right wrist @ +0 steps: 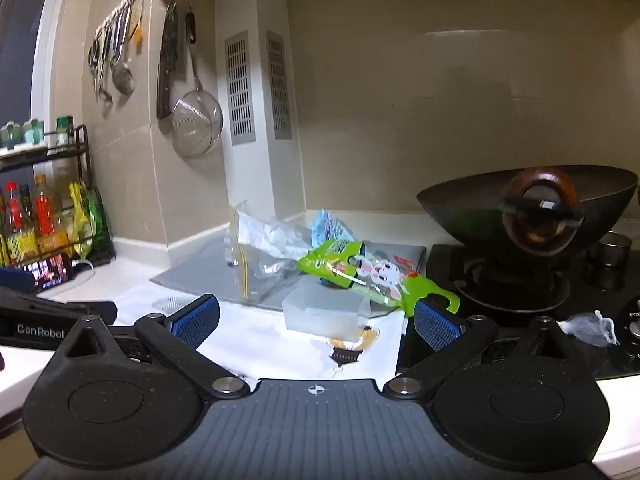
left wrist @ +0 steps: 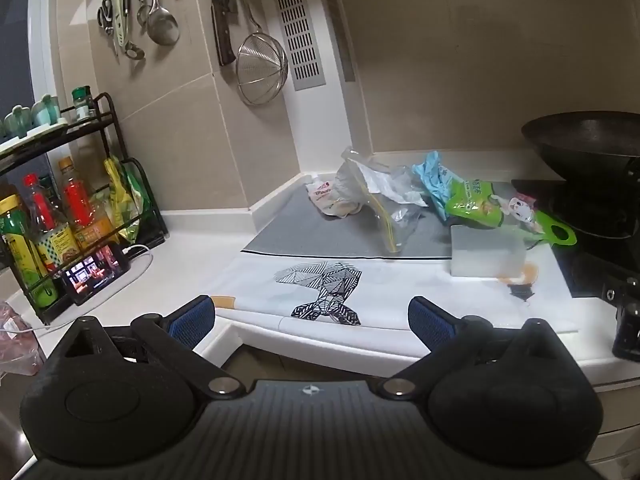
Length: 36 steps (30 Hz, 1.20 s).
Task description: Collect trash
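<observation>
A heap of trash lies on a grey mat point(left wrist: 304, 232) on the kitchen counter: a clear zip bag point(left wrist: 384, 200) with a yellow seal, a white wrapper point(left wrist: 326, 196), a crumpled blue wrapper point(left wrist: 434, 178) and a green snack packet point(left wrist: 492, 204) with a rabbit picture. The packet also shows in the right wrist view point(right wrist: 352, 272), next to the clear bag point(right wrist: 264, 248). A translucent white box point(left wrist: 488, 252) sits in front of the heap. My left gripper point(left wrist: 312, 318) is open and empty, short of the counter edge. My right gripper point(right wrist: 316, 318) is open and empty, just before the box point(right wrist: 324, 312).
A black wok point(right wrist: 520, 204) sits on the black stove point(right wrist: 500, 300) at the right. A small crumpled clear wrapper point(right wrist: 592, 326) lies by the stove knobs. A rack of sauce bottles point(left wrist: 60, 208) and a phone point(left wrist: 96, 276) stand at the left. Utensils and a strainer point(left wrist: 262, 66) hang on the wall.
</observation>
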Motion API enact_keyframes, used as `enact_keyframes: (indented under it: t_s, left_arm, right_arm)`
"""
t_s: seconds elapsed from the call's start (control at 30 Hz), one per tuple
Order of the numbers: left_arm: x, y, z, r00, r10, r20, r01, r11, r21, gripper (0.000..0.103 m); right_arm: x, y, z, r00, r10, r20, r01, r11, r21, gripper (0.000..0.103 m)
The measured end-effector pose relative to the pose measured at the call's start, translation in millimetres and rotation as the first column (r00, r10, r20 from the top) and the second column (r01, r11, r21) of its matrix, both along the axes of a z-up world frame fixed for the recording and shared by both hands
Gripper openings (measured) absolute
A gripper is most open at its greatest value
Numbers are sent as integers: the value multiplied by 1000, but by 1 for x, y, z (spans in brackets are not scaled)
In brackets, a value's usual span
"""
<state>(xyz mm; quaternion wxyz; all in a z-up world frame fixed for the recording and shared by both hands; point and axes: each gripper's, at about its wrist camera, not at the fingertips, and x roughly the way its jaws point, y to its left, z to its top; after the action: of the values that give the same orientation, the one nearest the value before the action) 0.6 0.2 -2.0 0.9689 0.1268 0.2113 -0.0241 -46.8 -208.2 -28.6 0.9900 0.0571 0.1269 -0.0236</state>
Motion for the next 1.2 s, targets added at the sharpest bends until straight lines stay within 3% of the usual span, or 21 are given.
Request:
enact_keyframes:
  t_s: [0.2,0.27,0.73,1.1,1.2]
  left_arm:
    - [2,11,4,999,-20,-37,18,999,-44,103]
    - [5,5,1,1000,-5,-30,5,1000,-15,103]
    - [6,3,-10,997,-19,-79,17,999,-31,103]
    - [8,9,-6,995,-9,-101,7,1000,-26,103]
    - [8,10,-7,995,-9,-97,6,999,-31,103]
  right_arm:
    - [2,1,-2,1000,1,-2,-1,1000,-21,103]
    - [2,2,0,1000,2,-6,-2,1000,-24,103]
    - [1,4,2,1000,-3,-1,3,1000,-29,103]
    - [1,9,2,996,19,82,-14,999,-53,103]
    - [2,10,2,998,19,66,-15,998,-57,103]
